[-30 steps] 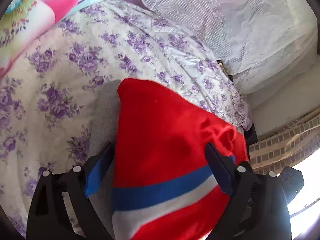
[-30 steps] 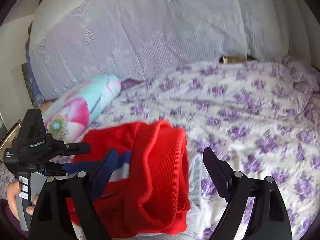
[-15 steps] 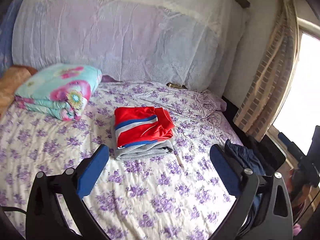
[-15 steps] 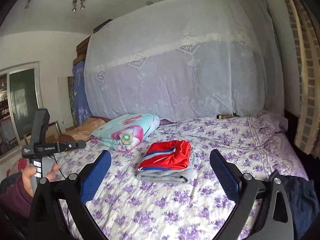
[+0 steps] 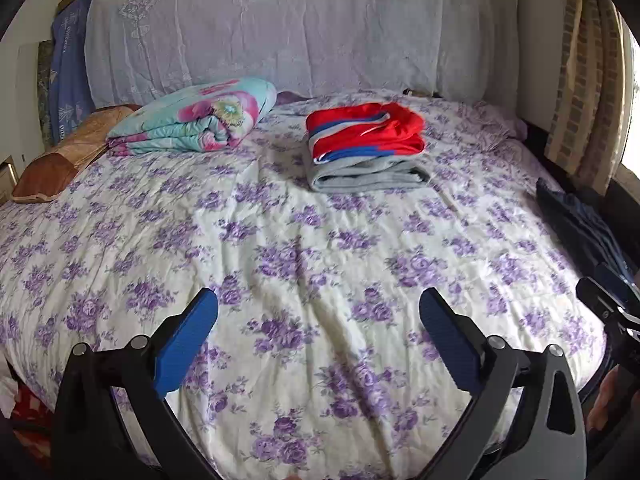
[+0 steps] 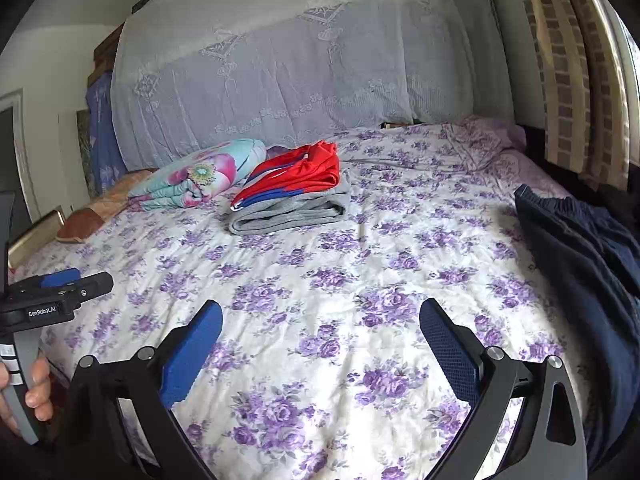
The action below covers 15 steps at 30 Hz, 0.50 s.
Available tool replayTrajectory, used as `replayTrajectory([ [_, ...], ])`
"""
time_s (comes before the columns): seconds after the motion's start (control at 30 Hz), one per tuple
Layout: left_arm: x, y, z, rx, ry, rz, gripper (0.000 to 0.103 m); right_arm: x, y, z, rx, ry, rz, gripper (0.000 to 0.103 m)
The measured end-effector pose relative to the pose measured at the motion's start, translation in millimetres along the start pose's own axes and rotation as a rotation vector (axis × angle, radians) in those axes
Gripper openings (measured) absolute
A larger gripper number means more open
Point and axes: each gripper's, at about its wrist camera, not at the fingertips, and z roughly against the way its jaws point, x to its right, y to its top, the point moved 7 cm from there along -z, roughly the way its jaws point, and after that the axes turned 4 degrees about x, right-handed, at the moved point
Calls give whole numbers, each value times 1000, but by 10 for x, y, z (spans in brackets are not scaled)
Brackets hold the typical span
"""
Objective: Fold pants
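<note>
Folded red pants with blue and white stripes (image 5: 364, 132) lie on top of a folded grey garment (image 5: 368, 174) at the far middle of the bed; they also show in the right wrist view (image 6: 296, 176). Dark navy pants (image 6: 580, 256) lie unfolded at the bed's right edge, also in the left wrist view (image 5: 576, 216). My left gripper (image 5: 318, 308) is open and empty above the near part of the bed. My right gripper (image 6: 320, 316) is open and empty, close to the navy pants.
The bed has a white sheet with purple flowers (image 5: 280, 248). A folded floral quilt (image 5: 200, 120) and a brown pillow (image 5: 68, 152) lie at the back left. A lace-covered headboard (image 5: 300, 32) stands behind. A curtain (image 6: 572, 80) hangs at the right.
Both grippers have pulled back from the folded red pants to the near side of the bed. The stack stays at the far middle. The navy pants have come into view at the right.
</note>
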Motion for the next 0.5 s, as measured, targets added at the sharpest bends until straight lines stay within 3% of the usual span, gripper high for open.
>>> replayTrajectory([
  [0.07, -13, -33, -15, 8, 48, -29, 98, -44, 18, 63, 44, -44, 57, 99],
  [0.17, -31, -52, -6, 14, 44, -17, 98, -52, 80, 109, 82, -83, 97, 99],
  [0.5, -58, -63, -58, 6, 70, -9, 98, -20, -23, -45, 8, -55, 53, 99],
])
